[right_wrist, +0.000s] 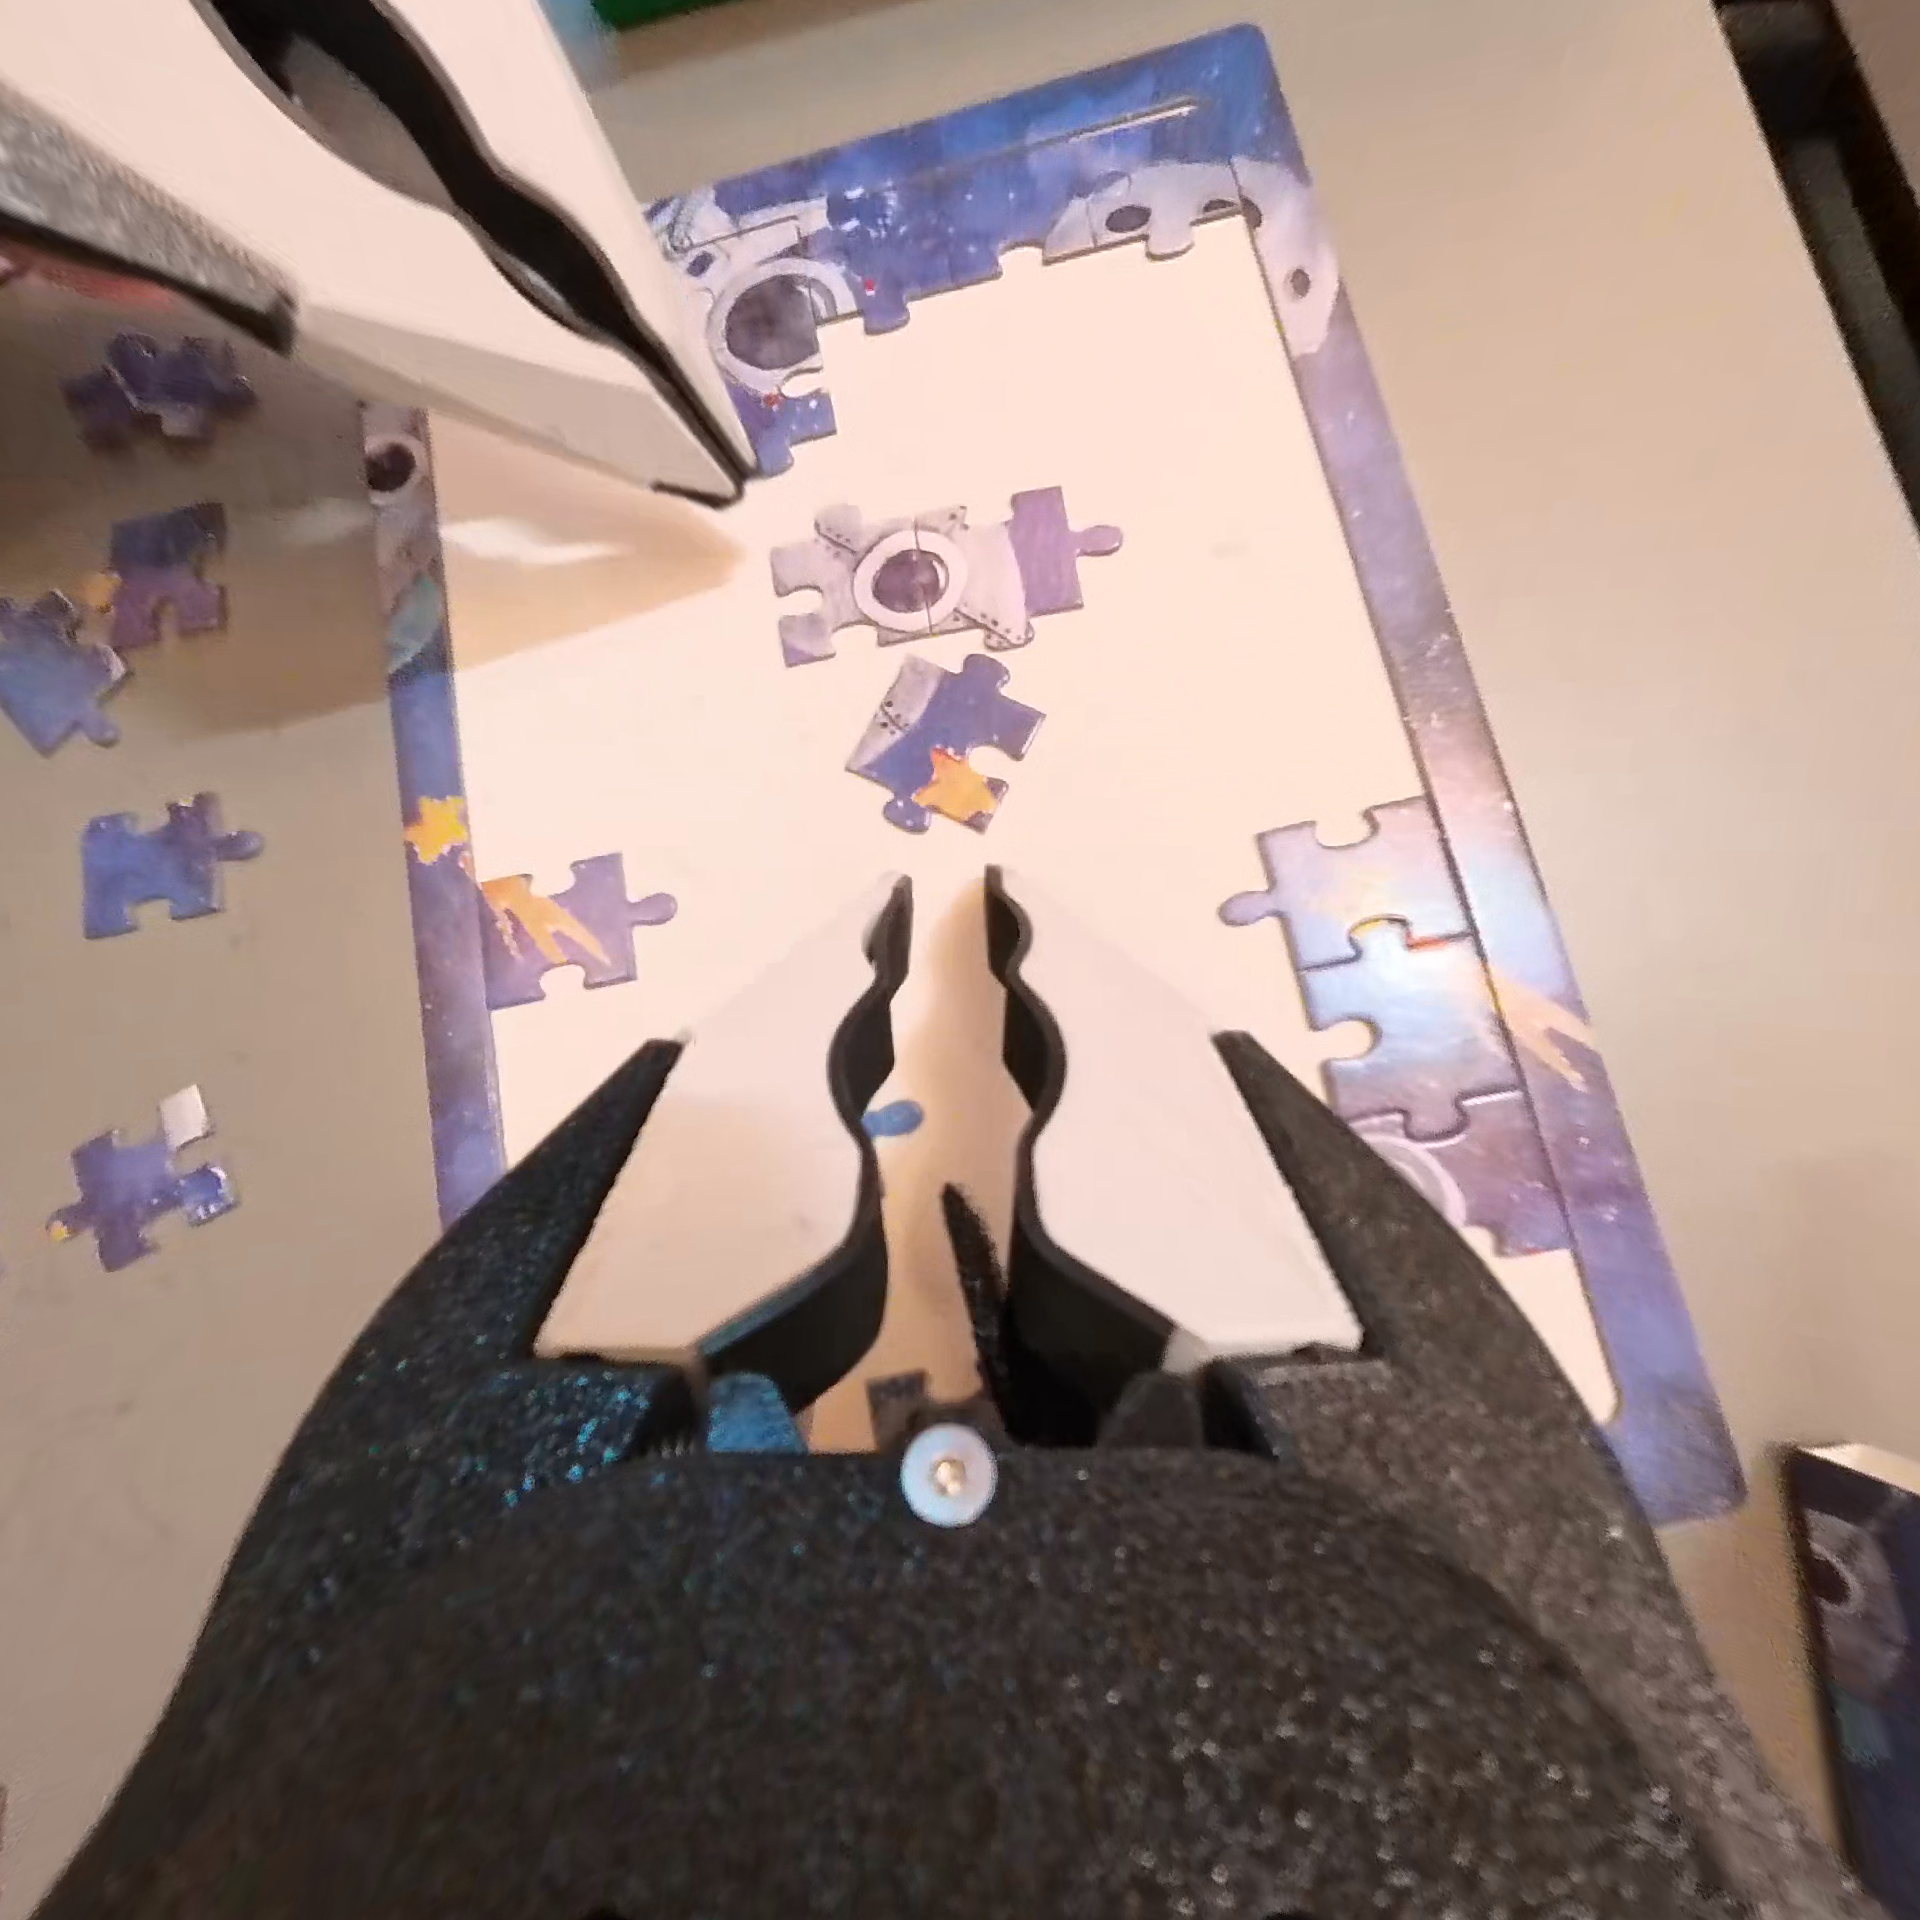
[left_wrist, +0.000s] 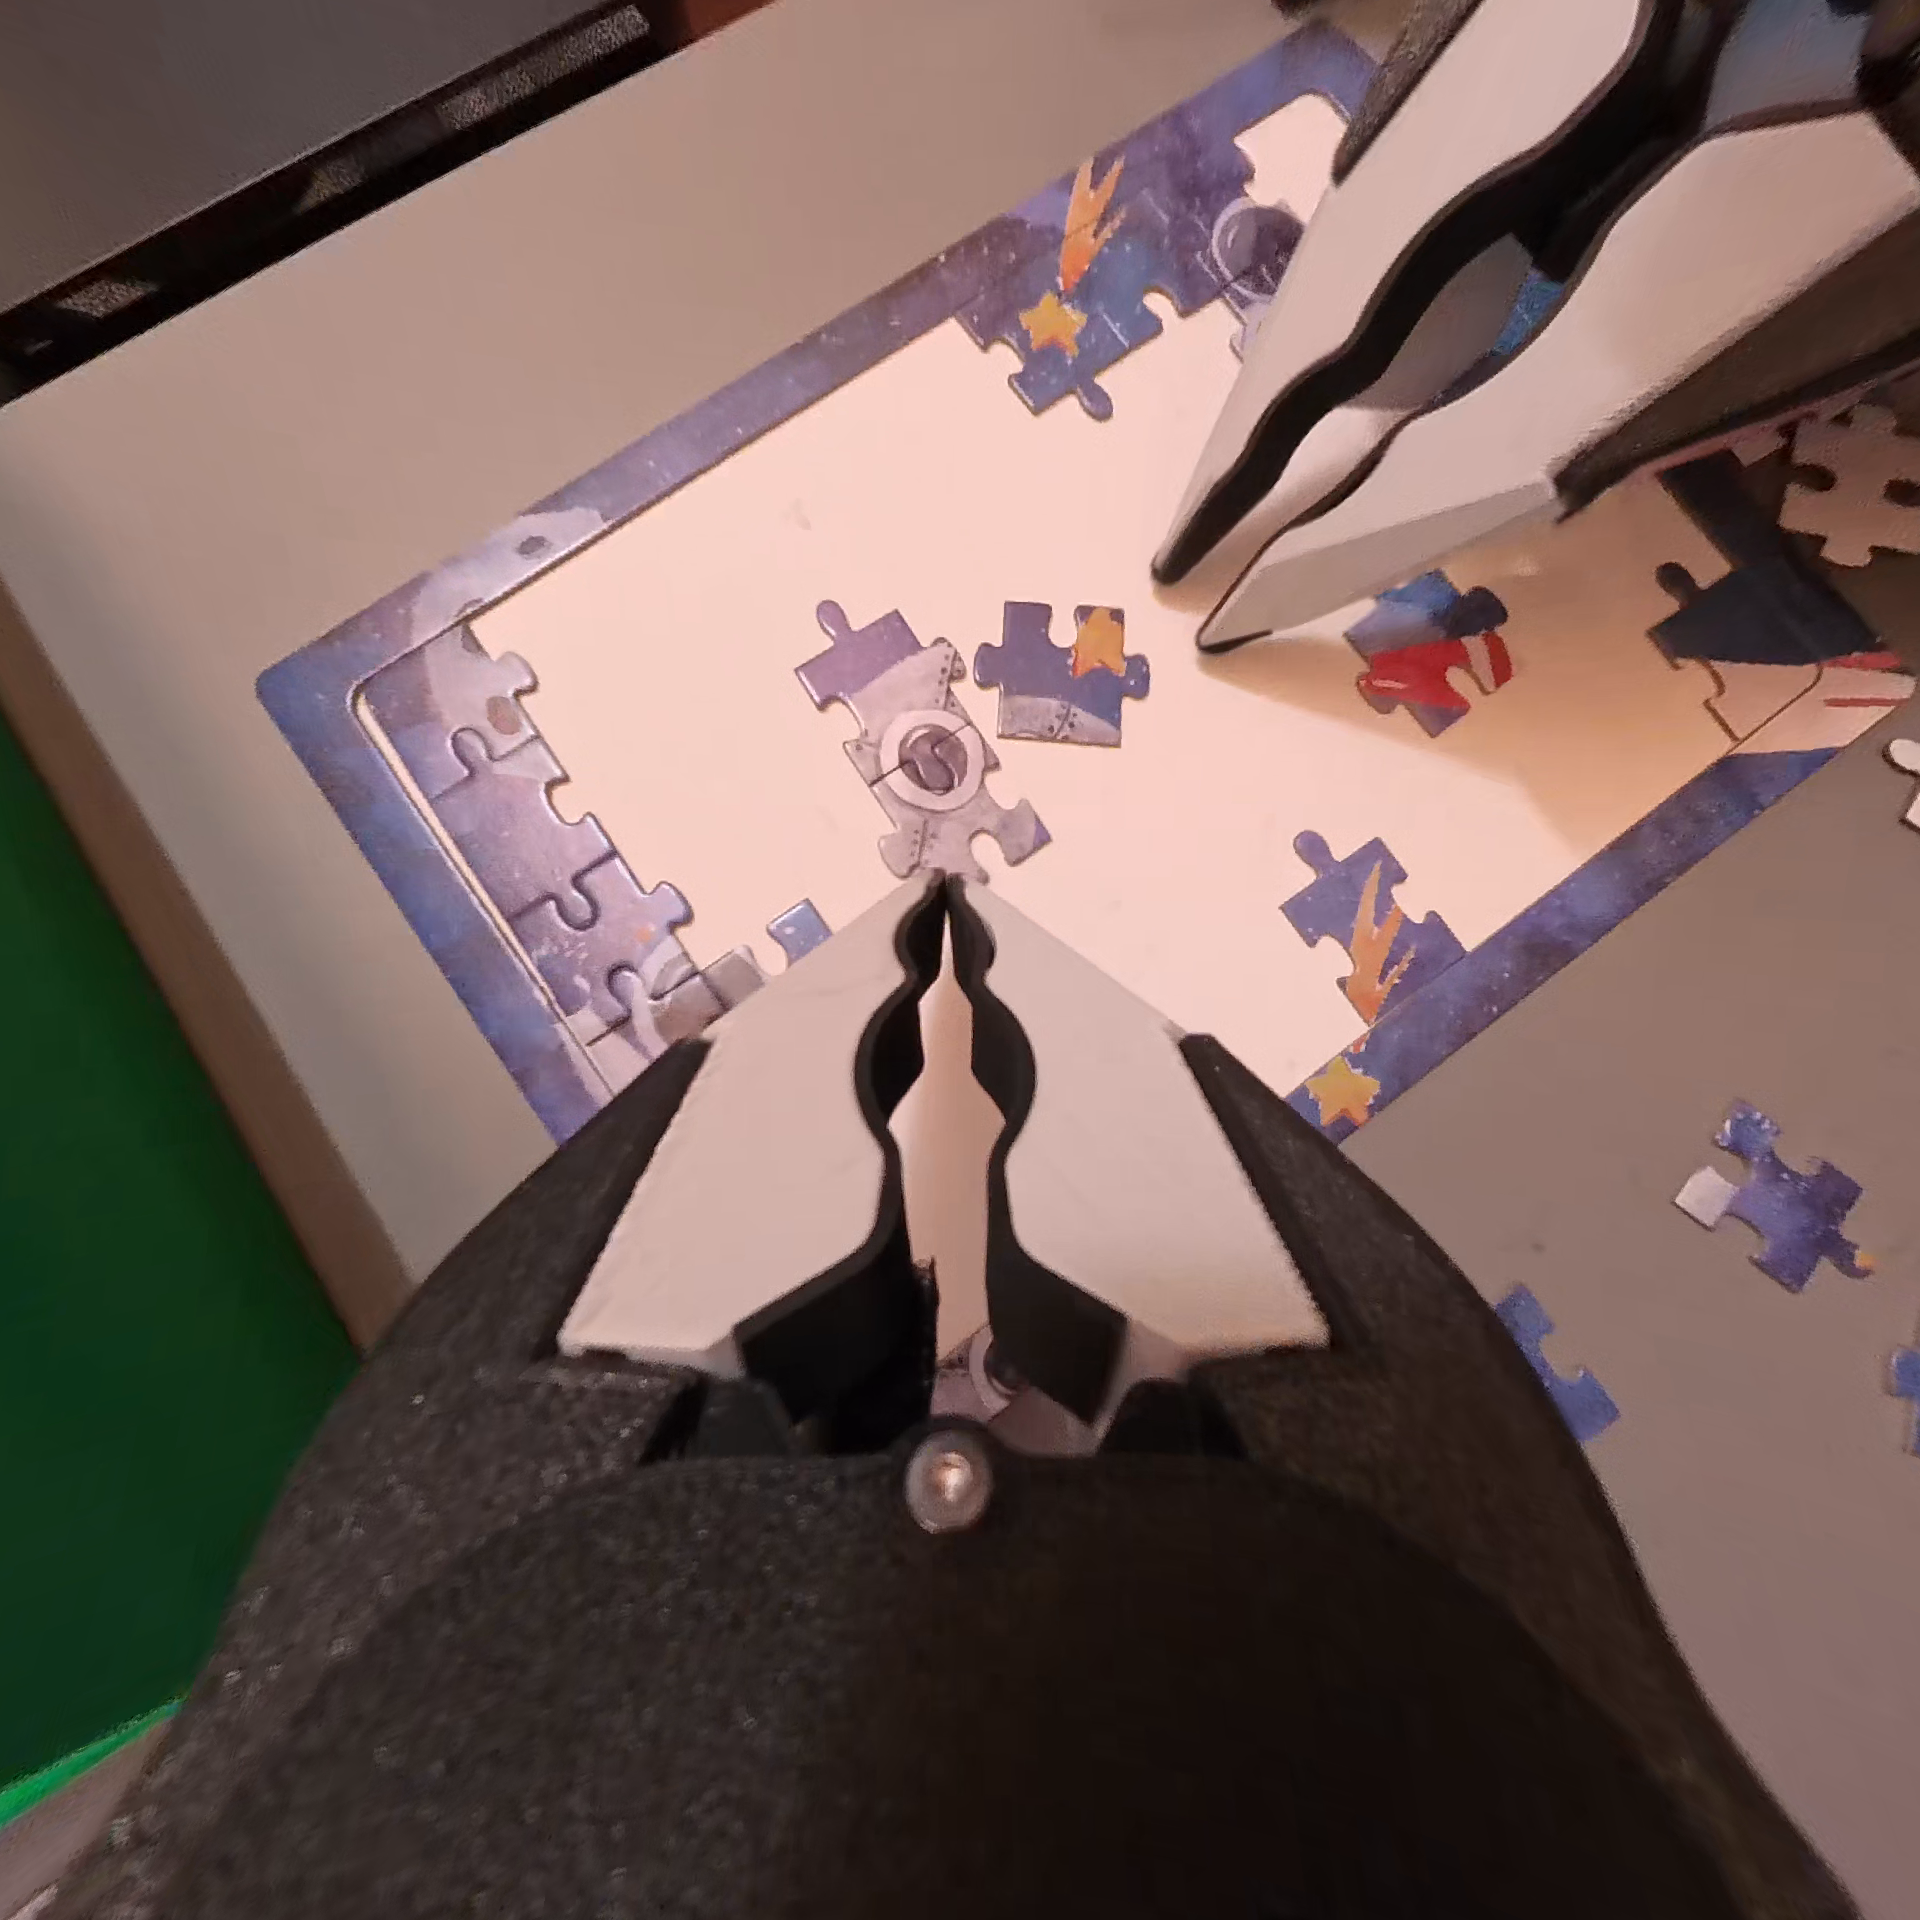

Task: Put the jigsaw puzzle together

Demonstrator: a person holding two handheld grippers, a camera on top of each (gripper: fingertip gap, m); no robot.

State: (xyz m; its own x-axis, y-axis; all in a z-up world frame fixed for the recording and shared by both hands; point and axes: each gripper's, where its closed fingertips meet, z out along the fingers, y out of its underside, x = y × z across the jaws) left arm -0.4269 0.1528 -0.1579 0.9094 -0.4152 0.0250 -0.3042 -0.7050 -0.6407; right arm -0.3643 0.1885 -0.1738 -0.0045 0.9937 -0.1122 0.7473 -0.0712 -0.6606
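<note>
The blue-bordered puzzle tray [left_wrist: 343,727] lies on a grey table, with pieces fitted along its edges and corners. In its bare middle lie two joined grey porthole pieces [left_wrist: 925,758] and a loose blue star piece [left_wrist: 1070,675]. My left gripper [left_wrist: 943,881] is shut and empty, its tips at the near edge of the porthole pair. My right gripper [right_wrist: 945,881] is slightly open and empty, just short of the star piece [right_wrist: 945,748]. The porthole pair [right_wrist: 925,577] lies beyond it. The left gripper [right_wrist: 727,483] shows at upper left, the right gripper [left_wrist: 1184,603] at upper right.
A comet piece [left_wrist: 1371,935] sits at the tray's edge and a red-and-blue piece [left_wrist: 1434,665] lies under the right gripper. Several loose blue pieces [right_wrist: 156,862] lie on the table beside the tray. A dark box [right_wrist: 1860,1621] stands at one corner. A green surface [left_wrist: 104,1143] lies beyond the table edge. Some 8 cm of space lies between my two pairs of fingers.
</note>
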